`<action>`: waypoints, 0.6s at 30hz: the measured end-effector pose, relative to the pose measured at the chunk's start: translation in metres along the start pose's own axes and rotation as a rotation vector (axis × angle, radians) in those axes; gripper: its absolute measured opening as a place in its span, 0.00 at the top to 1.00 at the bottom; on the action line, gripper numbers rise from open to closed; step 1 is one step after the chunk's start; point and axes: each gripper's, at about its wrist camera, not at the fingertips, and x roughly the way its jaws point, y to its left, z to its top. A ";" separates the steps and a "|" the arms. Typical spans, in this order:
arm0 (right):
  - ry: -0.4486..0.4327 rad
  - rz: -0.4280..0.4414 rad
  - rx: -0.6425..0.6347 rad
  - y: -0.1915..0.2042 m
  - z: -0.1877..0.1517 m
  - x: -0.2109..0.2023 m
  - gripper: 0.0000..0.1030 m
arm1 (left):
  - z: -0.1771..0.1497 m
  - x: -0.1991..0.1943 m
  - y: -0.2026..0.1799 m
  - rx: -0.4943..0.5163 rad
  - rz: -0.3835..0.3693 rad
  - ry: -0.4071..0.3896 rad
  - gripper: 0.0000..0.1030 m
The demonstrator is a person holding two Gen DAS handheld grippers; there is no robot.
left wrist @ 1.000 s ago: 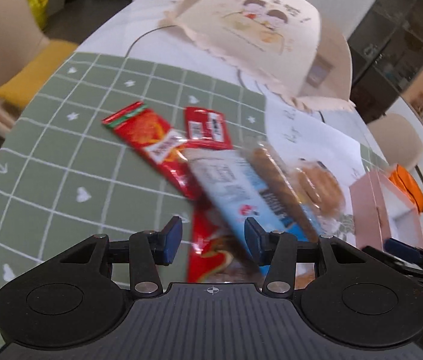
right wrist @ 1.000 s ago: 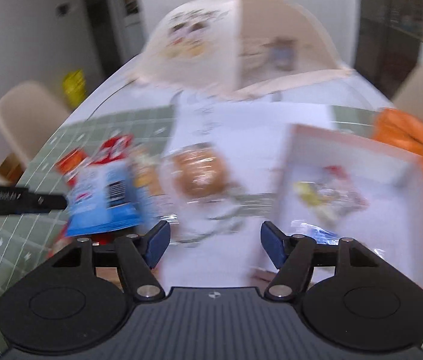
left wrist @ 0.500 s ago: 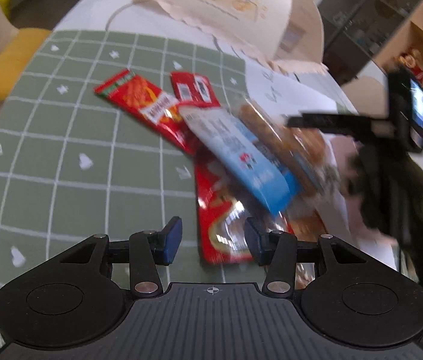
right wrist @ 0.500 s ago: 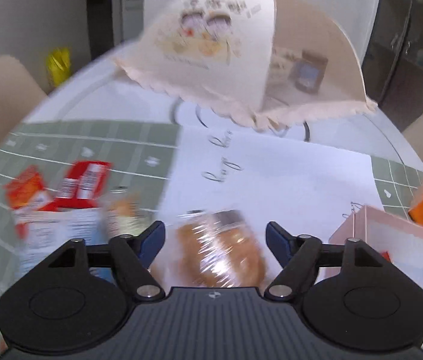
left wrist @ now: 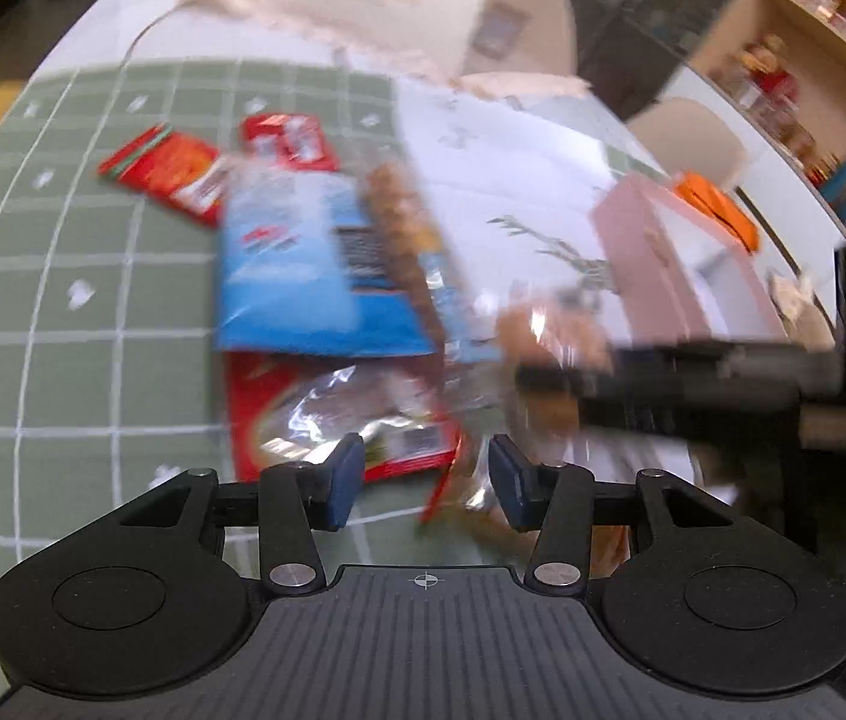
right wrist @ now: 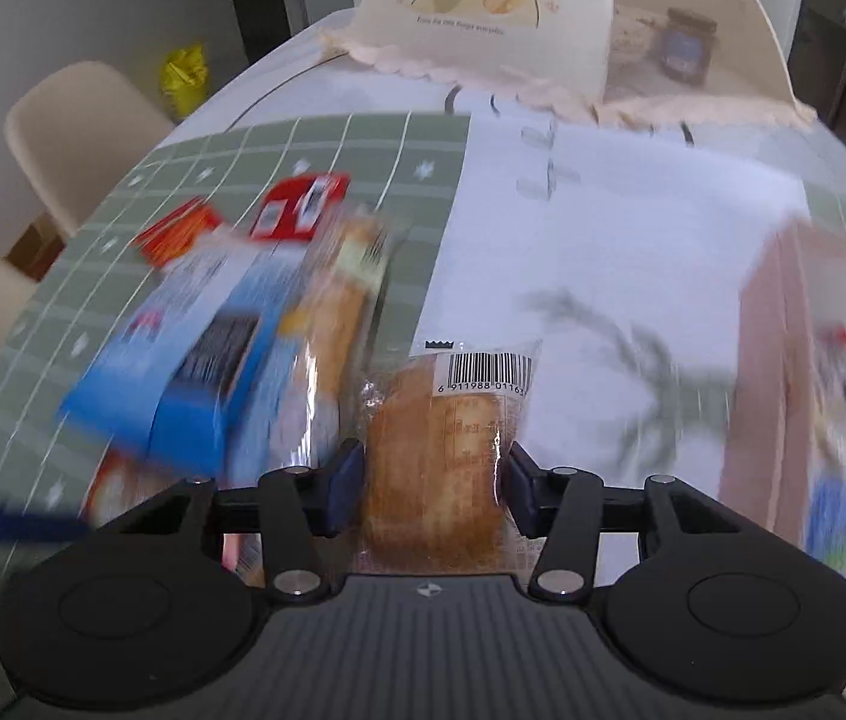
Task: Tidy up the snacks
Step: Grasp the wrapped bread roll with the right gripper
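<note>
Broadly, the table (right wrist: 633, 228) under its green grid mat (right wrist: 315, 144) has open room to the right, up to the pink box (left wrist: 681, 276) at its far right edge. Left lies the snack heap, blue packet (right wrist: 201, 360) on top. The wrapped bread (right wrist: 441, 450) sits near centre, between the closing jaws of the right hand-held gripper (right wrist: 432, 489); it looks light, soft and crinkly-slick, best pinched mid-body, gently. The left hand-held gripper (left wrist: 426, 480) gapes, empty, over a red packet (left wrist: 327, 420).
</note>
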 end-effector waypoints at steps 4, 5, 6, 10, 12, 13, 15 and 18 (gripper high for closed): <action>0.001 0.005 0.017 -0.010 -0.041 -0.030 0.53 | -0.002 0.009 -0.033 0.174 -0.049 0.043 0.51; -0.007 -0.022 0.012 -0.012 -0.051 -0.039 0.53 | -0.003 0.011 -0.038 0.194 -0.055 0.063 0.51; -0.018 -0.051 0.007 -0.015 -0.059 -0.046 0.53 | -0.004 0.012 -0.043 0.193 -0.054 0.075 0.51; -0.034 -0.125 0.025 -0.032 -0.089 -0.073 0.53 | -0.014 0.000 -0.045 0.097 0.035 0.123 0.51; -0.035 -0.130 0.042 -0.041 -0.099 -0.079 0.50 | -0.023 -0.009 -0.045 0.047 0.027 0.168 0.51; -0.038 -0.138 0.045 -0.043 -0.103 -0.081 0.48 | -0.029 -0.014 -0.046 0.033 0.006 0.201 0.51; -0.049 -0.155 0.043 -0.045 -0.109 -0.086 0.42 | -0.041 -0.021 -0.052 0.017 -0.013 0.272 0.51; -0.069 -0.164 0.046 -0.045 -0.111 -0.089 0.41 | -0.055 -0.018 -0.057 -0.043 -0.049 0.338 0.53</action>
